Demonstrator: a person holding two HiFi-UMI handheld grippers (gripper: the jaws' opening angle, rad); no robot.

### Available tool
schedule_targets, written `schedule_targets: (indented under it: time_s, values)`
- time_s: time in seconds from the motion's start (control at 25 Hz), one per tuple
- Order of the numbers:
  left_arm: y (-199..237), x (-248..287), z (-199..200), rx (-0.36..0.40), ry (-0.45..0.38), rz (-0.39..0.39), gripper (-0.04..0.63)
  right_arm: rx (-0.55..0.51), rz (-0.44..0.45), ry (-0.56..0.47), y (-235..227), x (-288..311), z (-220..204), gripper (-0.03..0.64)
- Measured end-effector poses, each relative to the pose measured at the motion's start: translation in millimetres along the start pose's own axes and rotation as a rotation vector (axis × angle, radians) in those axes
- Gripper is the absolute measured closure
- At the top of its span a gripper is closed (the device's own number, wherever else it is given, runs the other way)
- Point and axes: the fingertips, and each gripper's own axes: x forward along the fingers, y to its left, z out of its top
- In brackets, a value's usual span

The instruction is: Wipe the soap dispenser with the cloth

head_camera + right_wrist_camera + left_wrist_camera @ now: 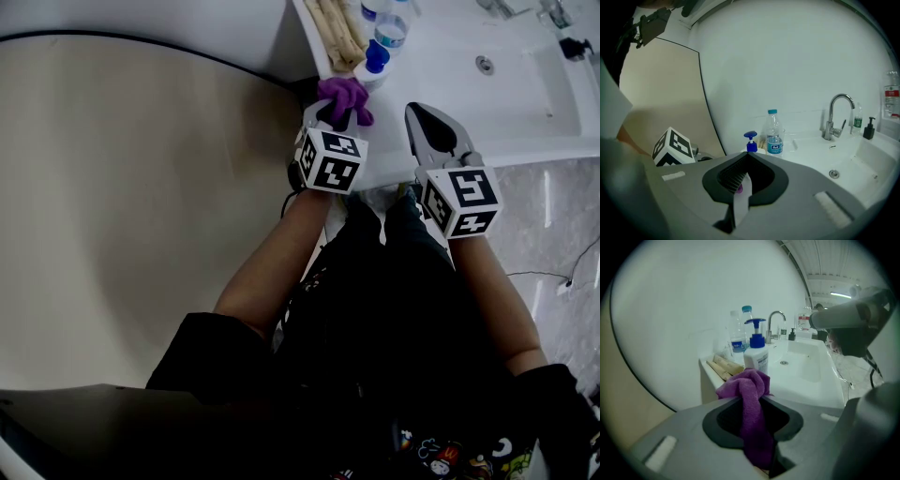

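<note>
My left claw (339, 114) pinches the cloth (749, 385), my right claw (744, 157) is pressed together and empty; I should brace the soap dispenser (756, 357) with it, then wipe downward, keeping the cloth bunched.

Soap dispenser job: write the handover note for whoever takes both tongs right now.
Left tongs: shut on the purple cloth, which is bunched at the tips.
Right tongs: shut, empty, held beside the left.
Soap dispenser: upright on the corner of the basin, just beyond the cloth; no contact evident.
Done: cloth is in the grip.
Left: bring the cloth onto the dispenser and wipe it.
</note>
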Motion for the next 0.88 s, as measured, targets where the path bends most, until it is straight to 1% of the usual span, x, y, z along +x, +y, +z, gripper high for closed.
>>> schedule_targets:
  time_s: [0.08,0.16,0.28,0.36,0.52,0.64,0.76,0.88]
  values:
    - [-1,3,-6,0.03,0.024,0.001,0.489,0.001,0.0,-0.001,2,2,1,0.595]
    - [-2,8,-7,0.044,0.033,-0.006,0.488,-0.001,-0.001,-0.002,4,5,1,0.595]
    - [-2,9,-3,0.041,0.03,-0.016,0.489,-0.006,-0.001,-0.006,4,6,4,0.595]
    - [-3,0,4,0.033,0.01,-0.013,0.488,-0.008,-0.002,-0.012,3,4,7,0.595]
    - [2,-30,31,-0.013,-0.079,0.01,0.488,-0.003,-0.008,-0.024,-4,-1,10,0.595]
    - [7,-53,63,-0.025,-0.169,0.037,0.488,0.002,-0.01,-0.034,-10,-2,10,0.595]
    - [11,-67,96,-0.006,-0.256,0.066,0.488,0.006,-0.008,-0.05,-15,0,10,0.595]
    - [9,-74,128,0.062,-0.307,0.099,0.488,0.008,0.001,-0.062,-21,-2,12,0.595]
